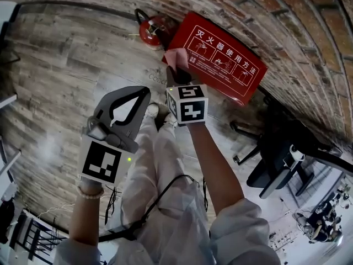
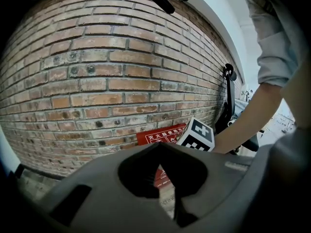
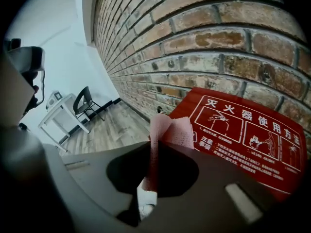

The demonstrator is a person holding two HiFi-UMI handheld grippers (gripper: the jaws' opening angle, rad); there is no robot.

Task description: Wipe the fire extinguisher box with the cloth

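My right gripper (image 3: 154,144) is clamped on the pink cloth (image 3: 171,130), which seems to touch the red fire extinguisher box (image 1: 223,59) at upper centre of the head view. My left gripper (image 2: 159,145), lower left, is closed and empty.

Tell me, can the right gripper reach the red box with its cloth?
Probably yes. The right gripper is shut on the cloth, which is already right by the edge of the box, and nothing stands between them.
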